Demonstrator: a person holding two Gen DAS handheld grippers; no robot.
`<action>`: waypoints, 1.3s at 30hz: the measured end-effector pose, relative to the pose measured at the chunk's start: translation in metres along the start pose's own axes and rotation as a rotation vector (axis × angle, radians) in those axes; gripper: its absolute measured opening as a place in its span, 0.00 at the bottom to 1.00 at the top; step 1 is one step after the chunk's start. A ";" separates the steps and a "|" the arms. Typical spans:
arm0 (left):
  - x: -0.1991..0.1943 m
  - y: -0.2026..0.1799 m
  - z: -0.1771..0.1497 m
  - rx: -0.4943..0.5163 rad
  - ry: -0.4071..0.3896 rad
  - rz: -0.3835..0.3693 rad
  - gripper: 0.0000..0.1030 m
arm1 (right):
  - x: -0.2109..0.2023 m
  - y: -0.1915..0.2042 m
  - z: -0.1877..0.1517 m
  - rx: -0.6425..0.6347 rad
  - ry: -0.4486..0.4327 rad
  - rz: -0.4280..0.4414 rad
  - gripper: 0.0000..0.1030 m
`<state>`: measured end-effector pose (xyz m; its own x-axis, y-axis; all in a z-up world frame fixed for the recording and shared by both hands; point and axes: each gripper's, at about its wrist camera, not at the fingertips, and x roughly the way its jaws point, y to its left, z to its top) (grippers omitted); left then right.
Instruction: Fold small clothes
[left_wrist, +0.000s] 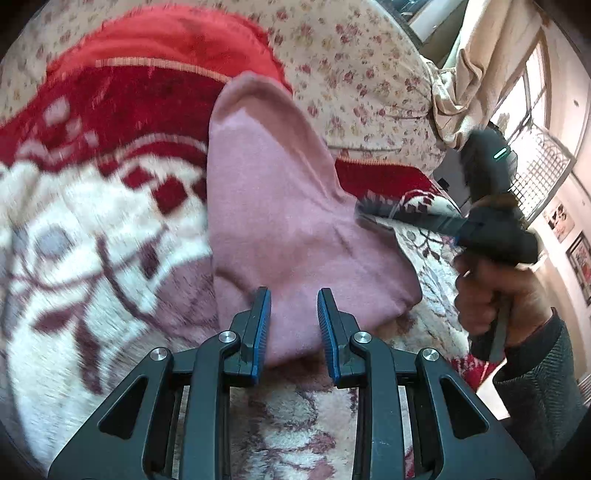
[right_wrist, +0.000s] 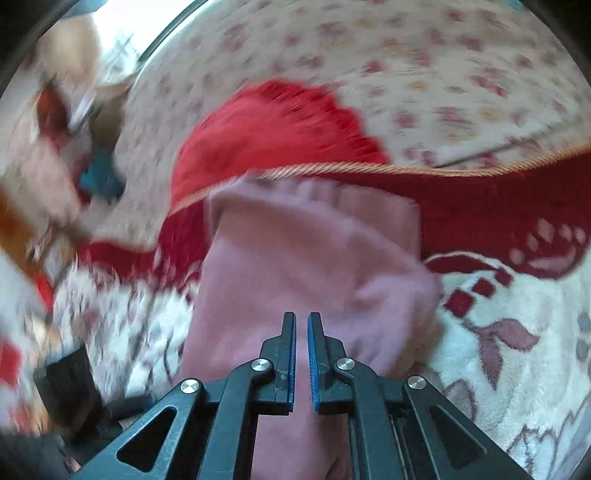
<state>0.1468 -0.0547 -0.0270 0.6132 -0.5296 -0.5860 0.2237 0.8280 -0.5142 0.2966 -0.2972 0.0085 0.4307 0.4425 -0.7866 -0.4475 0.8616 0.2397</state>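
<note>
A small pink garment (left_wrist: 280, 206) lies on a red and white patterned blanket (left_wrist: 92, 221). My left gripper (left_wrist: 294, 295) is open, its jaws spread over the garment's near hem, nothing between them. My right gripper (left_wrist: 364, 214) comes in from the right, held by a hand (left_wrist: 495, 291); its tip is at the garment's right edge and blurred. In the right wrist view the pink garment (right_wrist: 306, 266) fills the middle below my right gripper (right_wrist: 301, 318), whose jaws stand nearly together with a thin gap; I cannot tell if cloth is pinched.
A floral cream sheet (left_wrist: 351, 66) covers the bed beyond the blanket. A curtain (left_wrist: 480, 74) and window (left_wrist: 532, 122) are at the far right. A red fringed cloth (right_wrist: 266, 125) lies behind the garment. The right wrist view is motion-blurred.
</note>
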 end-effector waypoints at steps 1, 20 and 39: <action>-0.005 0.000 0.004 0.009 -0.019 0.014 0.24 | 0.009 -0.007 -0.005 0.009 0.046 -0.054 0.05; 0.030 0.032 0.022 -0.194 0.098 -0.203 0.70 | -0.018 -0.033 -0.098 0.213 -0.024 0.174 0.55; -0.012 0.016 0.023 -0.172 0.123 -0.110 0.12 | -0.030 -0.025 -0.103 0.374 -0.066 0.407 0.14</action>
<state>0.1608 -0.0308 -0.0143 0.4928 -0.6422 -0.5872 0.1455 0.7261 -0.6720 0.2144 -0.3577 -0.0322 0.3347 0.7621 -0.5542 -0.2844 0.6424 0.7116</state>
